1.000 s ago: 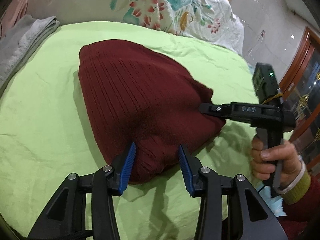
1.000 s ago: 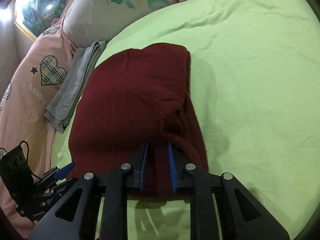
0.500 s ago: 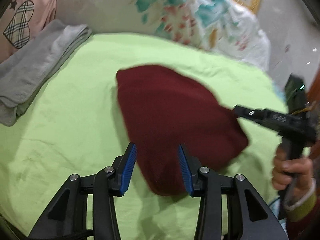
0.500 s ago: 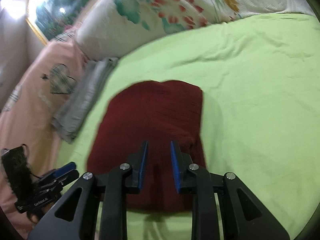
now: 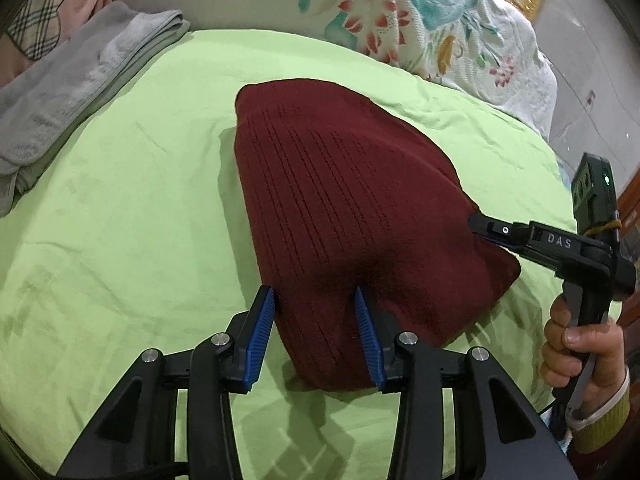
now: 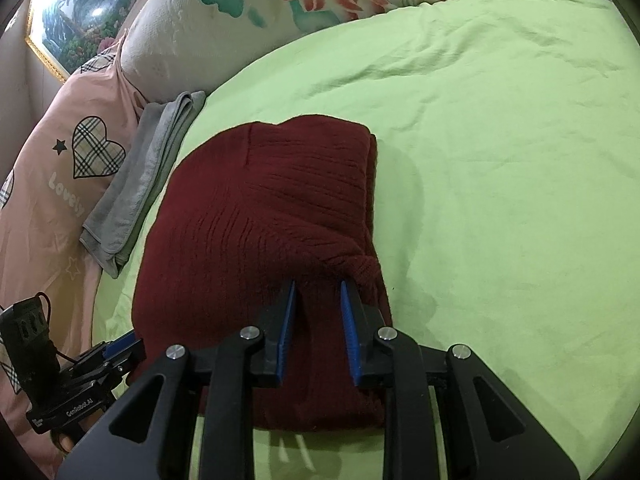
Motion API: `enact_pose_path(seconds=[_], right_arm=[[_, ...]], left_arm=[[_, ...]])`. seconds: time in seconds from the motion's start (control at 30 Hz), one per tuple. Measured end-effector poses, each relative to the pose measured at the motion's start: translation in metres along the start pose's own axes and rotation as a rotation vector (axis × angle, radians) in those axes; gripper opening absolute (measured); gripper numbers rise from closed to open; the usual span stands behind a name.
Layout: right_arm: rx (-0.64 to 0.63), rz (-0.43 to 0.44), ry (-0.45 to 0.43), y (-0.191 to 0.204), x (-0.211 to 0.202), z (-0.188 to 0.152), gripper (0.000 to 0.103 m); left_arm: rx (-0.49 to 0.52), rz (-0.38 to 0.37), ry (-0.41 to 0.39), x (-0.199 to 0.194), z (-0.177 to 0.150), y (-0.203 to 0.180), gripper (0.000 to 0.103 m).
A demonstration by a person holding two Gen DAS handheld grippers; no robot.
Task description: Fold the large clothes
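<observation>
A dark red ribbed knit sweater (image 5: pixel 344 200) lies folded in a thick bundle on the green bed sheet (image 5: pixel 132 216); it also shows in the right wrist view (image 6: pixel 260 232). My left gripper (image 5: pixel 314 300) is open, its blue pads straddling the bundle's near edge. My right gripper (image 6: pixel 318 288) is open with a narrower gap, over the bundle's near right corner where the knit bunches up. Each gripper shows in the other's view: the right one (image 5: pixel 486 226) at the sweater's right edge, the left one (image 6: pixel 120 350) at its left edge.
A folded grey garment (image 5: pixel 72 84) lies at the sheet's far left, also seen in the right wrist view (image 6: pixel 148 176). A floral pillow (image 5: pixel 400 20) and a pink pillow with a plaid heart (image 6: pixel 68 168) line the head of the bed. Bare sheet (image 6: pixel 500 160) extends right of the sweater.
Both grippers pulled back and lifted half a second ago, then came down again onto the sweater's near edge. The right gripper's jaws have opened wider than a second ago.
</observation>
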State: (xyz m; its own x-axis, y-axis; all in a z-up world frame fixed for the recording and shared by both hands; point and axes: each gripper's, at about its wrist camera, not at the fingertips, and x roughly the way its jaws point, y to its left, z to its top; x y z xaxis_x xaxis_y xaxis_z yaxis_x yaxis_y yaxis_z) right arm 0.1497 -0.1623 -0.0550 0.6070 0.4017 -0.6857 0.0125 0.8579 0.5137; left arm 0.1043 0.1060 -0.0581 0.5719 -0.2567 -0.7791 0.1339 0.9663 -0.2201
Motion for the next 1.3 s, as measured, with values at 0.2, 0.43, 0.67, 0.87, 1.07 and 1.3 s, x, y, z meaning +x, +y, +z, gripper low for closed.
enact_pose_path(seconds=[0.2, 0.43, 0.67, 0.87, 1.07, 1.3], right_arm=[[-0.033, -0.008, -0.001, 0.011, -0.015, -0.004, 0.029], [-0.056, -0.008, -0.011, 0.018, -0.032, -0.017, 0.041], [-0.09, -0.017, -0.019, 0.025, -0.044, -0.03, 0.05], [-0.078, -0.011, -0.024, 0.024, -0.049, -0.034, 0.052], [-0.037, 0.013, -0.054, 0.017, -0.048, -0.015, 0.059], [0.05, 0.049, -0.084, -0.004, -0.02, 0.037, 0.06]], left_arm=[[-0.019, 0.07, -0.001, -0.013, -0.002, -0.005, 0.049], [-0.02, 0.126, -0.012, -0.026, -0.006, -0.005, 0.059], [0.002, 0.162, -0.019, -0.031, -0.011, -0.01, 0.065], [0.01, 0.166, -0.025, -0.033, -0.013, -0.013, 0.067], [-0.018, 0.124, -0.034, -0.037, -0.003, -0.002, 0.068], [-0.095, 0.097, -0.049, -0.028, 0.025, 0.018, 0.068]])
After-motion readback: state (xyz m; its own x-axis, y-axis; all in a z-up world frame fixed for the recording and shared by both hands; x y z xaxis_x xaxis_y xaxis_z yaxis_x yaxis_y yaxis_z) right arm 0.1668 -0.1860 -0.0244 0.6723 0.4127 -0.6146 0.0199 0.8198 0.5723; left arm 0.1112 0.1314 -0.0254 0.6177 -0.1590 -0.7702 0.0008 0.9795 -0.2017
